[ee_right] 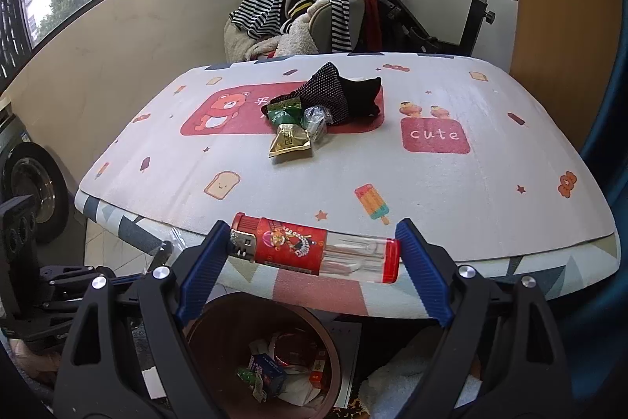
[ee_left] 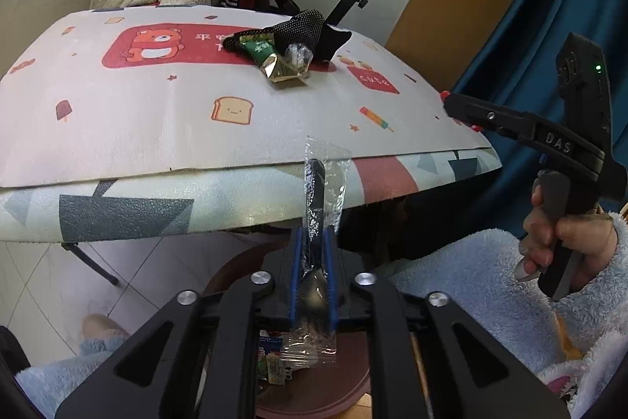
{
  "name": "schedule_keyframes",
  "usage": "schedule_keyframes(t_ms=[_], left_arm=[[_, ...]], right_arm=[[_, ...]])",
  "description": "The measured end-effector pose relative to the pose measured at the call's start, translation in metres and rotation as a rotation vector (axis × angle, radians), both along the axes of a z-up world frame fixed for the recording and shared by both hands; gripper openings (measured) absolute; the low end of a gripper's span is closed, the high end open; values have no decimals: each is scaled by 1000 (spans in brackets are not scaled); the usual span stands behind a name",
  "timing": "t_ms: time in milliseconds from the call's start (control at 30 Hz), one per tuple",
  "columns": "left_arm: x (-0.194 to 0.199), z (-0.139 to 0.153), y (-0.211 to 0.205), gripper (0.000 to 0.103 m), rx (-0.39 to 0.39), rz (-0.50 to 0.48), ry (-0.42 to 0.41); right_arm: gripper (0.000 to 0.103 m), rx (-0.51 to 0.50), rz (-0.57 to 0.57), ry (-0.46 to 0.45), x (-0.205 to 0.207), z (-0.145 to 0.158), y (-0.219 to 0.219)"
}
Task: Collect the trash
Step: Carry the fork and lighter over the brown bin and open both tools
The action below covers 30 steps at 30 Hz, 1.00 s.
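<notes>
While its long axis runs straight away from the left wrist camera, a black plastic spoon sealed in a clear crinkled wrapper (ee_left: pixel 318 218) sits between the blue pads of the left gripper (ee_left: pixel 313 277), bowl nearest the camera, above the brown round trash bin (ee_left: pixel 314 395); the narrow jaws look closed on it. From the right wrist view, a red-labelled clear plastic lighter (ee_right: pixel 314 249) lies crosswise, metal head left, clamped end to end by the right gripper (ee_right: pixel 314 262), over the table's near edge (ee_right: pixel 510 250).
</notes>
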<state>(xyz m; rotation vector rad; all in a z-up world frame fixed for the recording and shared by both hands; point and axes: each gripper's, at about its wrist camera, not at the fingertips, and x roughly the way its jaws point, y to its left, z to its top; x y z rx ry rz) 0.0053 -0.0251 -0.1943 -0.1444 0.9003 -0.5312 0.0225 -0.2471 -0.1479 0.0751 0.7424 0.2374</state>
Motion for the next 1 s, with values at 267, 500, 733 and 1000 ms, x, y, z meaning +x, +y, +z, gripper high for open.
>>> schedule_keyframes(t_ms=[267,500,733,1000], left_arm=[[-8,11,10,87,15,48,-58],[-8,28,31,96,104,95,-143],[-17,28,41,97,231,69,-245],[-28,3,45,97,227,102,-227]], right_arm=[[85,-2,16,18,-3,-2,-3],[85,-46,69,26,-12,-16,11],[85,-68,131,55,-24,-40,32],[85,-54,149,91,-35,-68,48]])
